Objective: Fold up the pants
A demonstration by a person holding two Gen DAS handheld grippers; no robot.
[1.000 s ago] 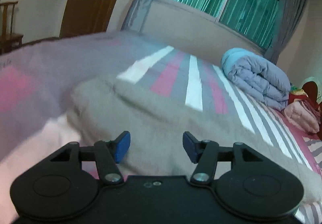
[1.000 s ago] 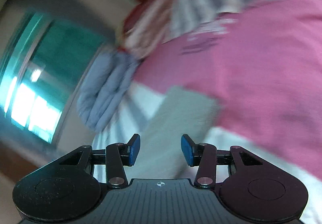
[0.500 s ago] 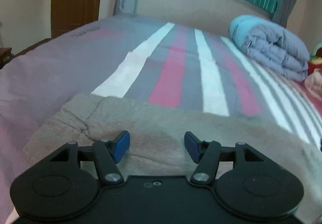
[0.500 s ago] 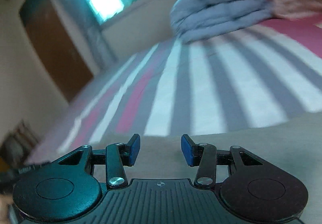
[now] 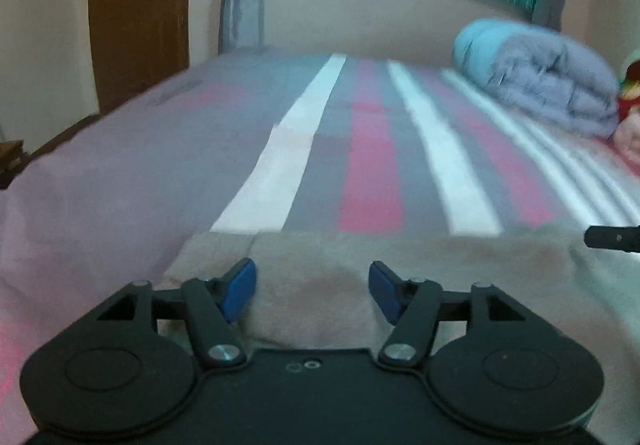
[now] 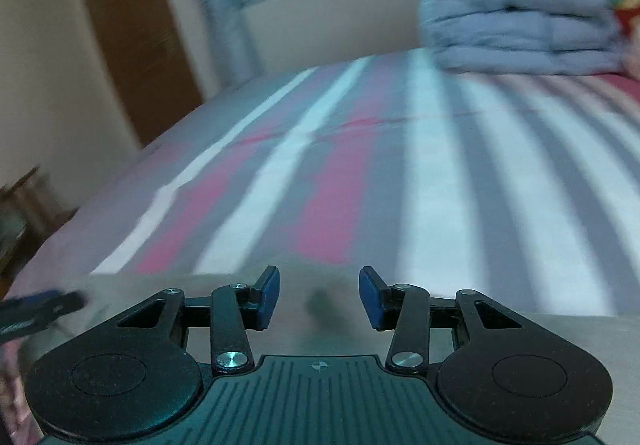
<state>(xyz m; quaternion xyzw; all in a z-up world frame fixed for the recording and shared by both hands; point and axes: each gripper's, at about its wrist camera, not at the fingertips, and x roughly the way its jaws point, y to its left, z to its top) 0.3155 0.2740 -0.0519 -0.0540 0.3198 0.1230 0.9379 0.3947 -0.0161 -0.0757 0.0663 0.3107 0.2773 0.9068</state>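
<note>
Left wrist view: left gripper [image 5: 312,287] released, jaws apart low over taupe pants [image 5: 440,265] spread flat on striped bed [image 5: 372,149], likely lining up an edge grab. Right wrist view: right gripper [image 6: 318,297] likewise released over the same cloth, mirroring for a two-handed fold.

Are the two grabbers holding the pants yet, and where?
No, nothing is held. The left gripper and right gripper are both open, with the beige pants lying on the striped bed below them.
</note>
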